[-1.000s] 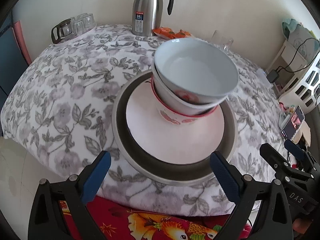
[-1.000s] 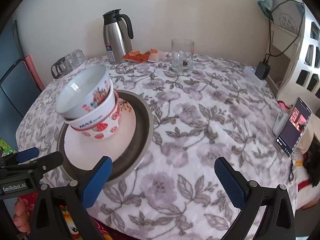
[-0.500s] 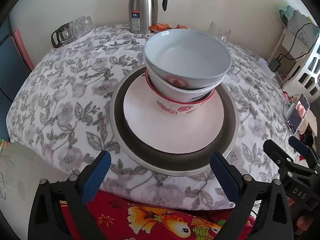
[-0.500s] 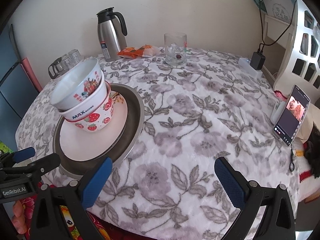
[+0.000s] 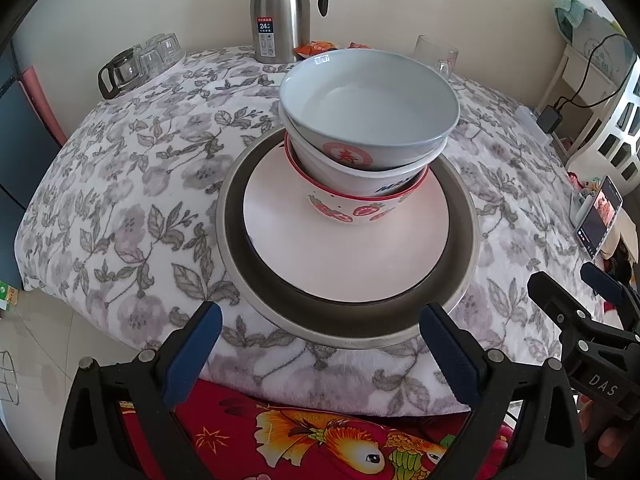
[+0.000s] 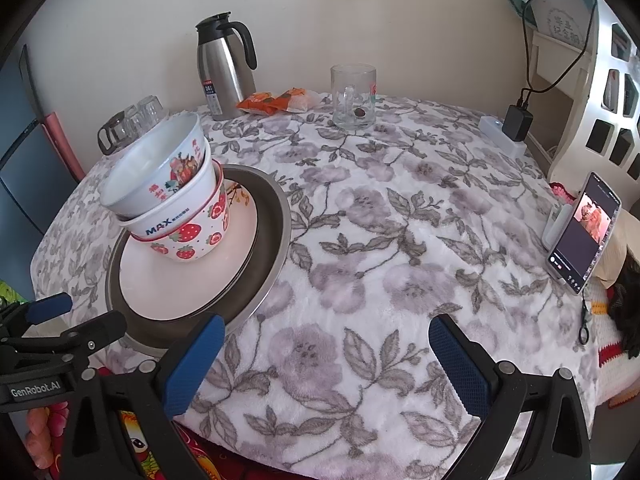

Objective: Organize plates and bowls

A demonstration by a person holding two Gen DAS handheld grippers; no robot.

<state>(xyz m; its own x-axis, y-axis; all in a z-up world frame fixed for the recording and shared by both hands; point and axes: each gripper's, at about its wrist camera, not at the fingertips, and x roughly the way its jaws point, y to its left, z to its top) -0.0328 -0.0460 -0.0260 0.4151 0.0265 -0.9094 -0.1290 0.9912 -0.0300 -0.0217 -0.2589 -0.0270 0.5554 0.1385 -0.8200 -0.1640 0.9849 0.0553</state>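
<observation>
Bowls and plates already form one stack near the left edge of the desk (image 6: 400,240). Left gripper (image 5: 320,344) has its jaws spread wide, empty, just short of the metal tray (image 5: 236,248). Right gripper (image 6: 324,356) is likewise spread and empty, over bare tablecloth. On the tray sits a pink plate (image 5: 340,256); on it the strawberry bowl (image 6: 192,240), the MAX bowl (image 6: 176,216) and a tilted white bowl (image 5: 368,108). Judged nearly complete; only levelling the top bowl appears left.
</observation>
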